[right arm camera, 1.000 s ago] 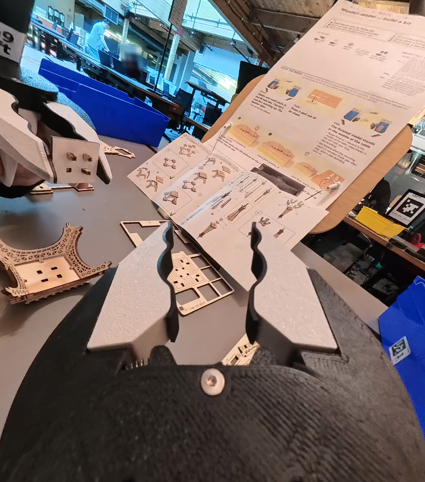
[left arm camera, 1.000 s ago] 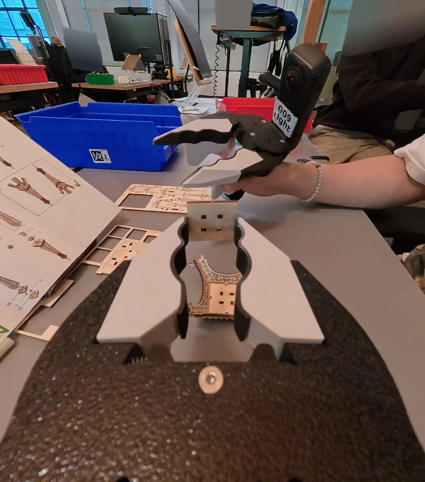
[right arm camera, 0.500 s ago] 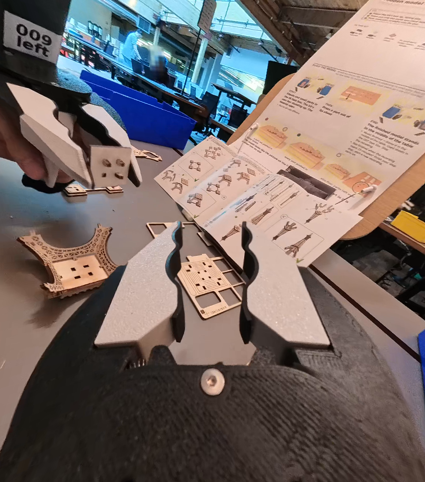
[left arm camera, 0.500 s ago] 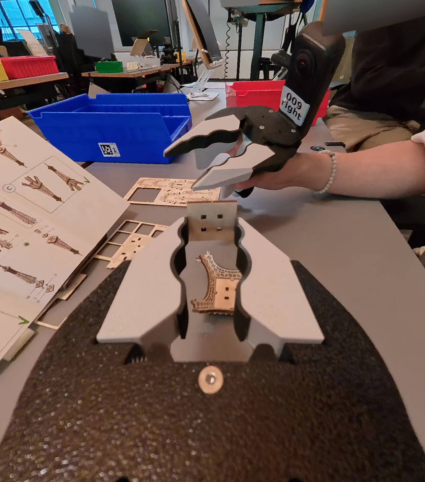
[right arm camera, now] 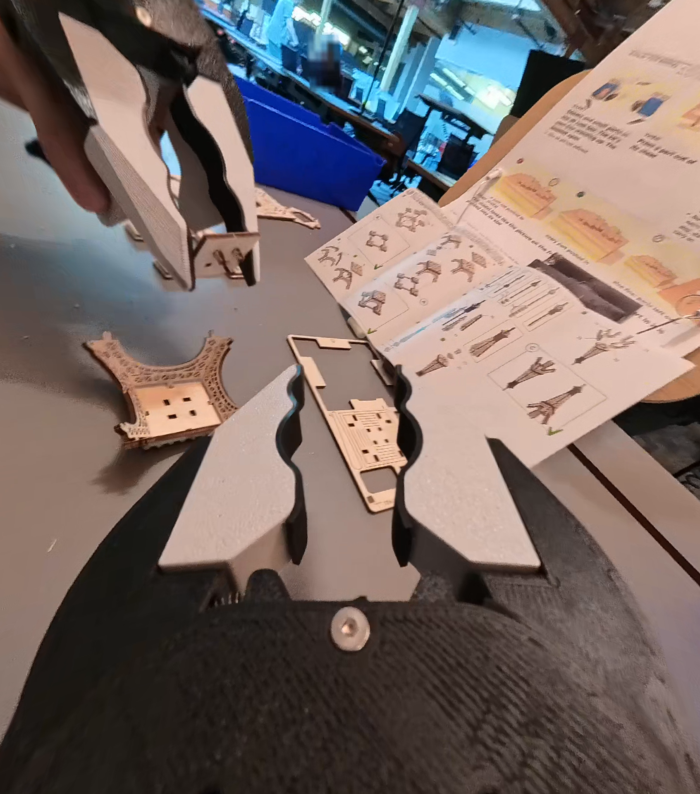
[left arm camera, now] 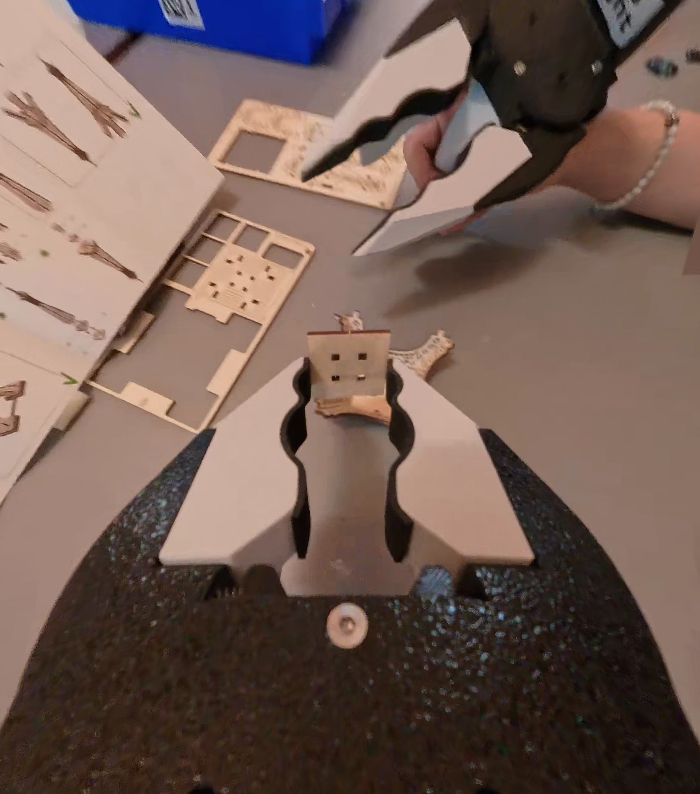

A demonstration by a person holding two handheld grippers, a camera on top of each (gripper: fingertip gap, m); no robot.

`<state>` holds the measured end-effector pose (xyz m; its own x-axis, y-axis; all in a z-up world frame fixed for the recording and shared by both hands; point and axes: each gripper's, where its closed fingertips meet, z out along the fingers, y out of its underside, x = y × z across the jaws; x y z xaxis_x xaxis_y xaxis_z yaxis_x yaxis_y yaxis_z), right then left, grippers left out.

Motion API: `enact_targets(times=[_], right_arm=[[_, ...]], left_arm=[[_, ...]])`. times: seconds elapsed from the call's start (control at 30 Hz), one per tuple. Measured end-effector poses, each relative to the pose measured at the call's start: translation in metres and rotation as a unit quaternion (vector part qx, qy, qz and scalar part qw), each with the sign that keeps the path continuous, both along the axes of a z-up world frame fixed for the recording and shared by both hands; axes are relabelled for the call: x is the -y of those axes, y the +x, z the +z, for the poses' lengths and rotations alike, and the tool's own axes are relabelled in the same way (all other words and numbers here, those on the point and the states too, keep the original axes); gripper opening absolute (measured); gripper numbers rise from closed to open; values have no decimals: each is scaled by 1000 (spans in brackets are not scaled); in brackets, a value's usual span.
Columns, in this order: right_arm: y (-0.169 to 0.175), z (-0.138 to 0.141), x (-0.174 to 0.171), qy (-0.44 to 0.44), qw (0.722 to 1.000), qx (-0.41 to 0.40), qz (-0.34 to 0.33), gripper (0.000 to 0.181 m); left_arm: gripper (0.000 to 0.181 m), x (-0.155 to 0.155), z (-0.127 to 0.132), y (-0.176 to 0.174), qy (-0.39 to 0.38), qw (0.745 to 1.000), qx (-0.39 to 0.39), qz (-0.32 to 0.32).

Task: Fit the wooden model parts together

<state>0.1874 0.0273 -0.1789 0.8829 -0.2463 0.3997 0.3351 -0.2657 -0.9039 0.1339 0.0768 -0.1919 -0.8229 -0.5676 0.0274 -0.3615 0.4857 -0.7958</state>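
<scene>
**A:** What is in your left hand-held gripper [left arm camera: 346,378]?

**B:** My left one is clamped on a small square wooden plate [left arm camera: 347,364] with four square holes, held upright at the fingertips in the centre of the left wrist view. In the right wrist view the same plate [right arm camera: 223,258] shows at upper left, seen from its far side, with little tabs sticking out.

**A:** And your right hand-held gripper [right arm camera: 348,391]?

**B:** Its fingers stand apart with nothing between them, low in the centre of the frame.

**A:** Where is the other model part?

**B:** The lattice tower base [right arm camera: 167,397] lies flat on the grey surface [right arm camera: 17,386] at centre left of the right wrist view. In the left wrist view most of it [left arm camera: 421,354] is hidden behind the plate and my fingers.

**A:** Any writing?

**B:** A printed instruction booklet [right arm camera: 490,326] and a bigger sheet [right arm camera: 640,172] propped at upper right carry text and diagrams. The blue bin [left arm camera: 228,21], cut off at the top edge, has a white tag, blurred. A tag on my right hand-held gripper is also cut off. The punched-out wooden frame [left arm camera: 228,300] at centre left is motion-smeared
</scene>
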Motion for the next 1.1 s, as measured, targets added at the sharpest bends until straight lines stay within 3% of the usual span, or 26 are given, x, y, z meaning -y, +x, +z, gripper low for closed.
enact_targets(times=[0.13,0.3,0.73,0.97,1.1], right_arm=[[-8,-10,-3,-29,999,-17,30,39],[-8,-13,1,-42,998,-22,36,39],[4,-20,8,-57,998,-30,15,38],[2,-22,8,-66,997,-35,22,37],[0,-26,9,-91,995,-24,25,37]], left_arm=[[32,8,-15,-17,111,992,-52,-34],[32,7,-37,-13,229,967,-94,-52],[32,15,-61,-12,322,930,-157,-83],[32,15,-63,-11,343,921,-163,-88],[32,21,-55,-11,330,929,-141,-95]])
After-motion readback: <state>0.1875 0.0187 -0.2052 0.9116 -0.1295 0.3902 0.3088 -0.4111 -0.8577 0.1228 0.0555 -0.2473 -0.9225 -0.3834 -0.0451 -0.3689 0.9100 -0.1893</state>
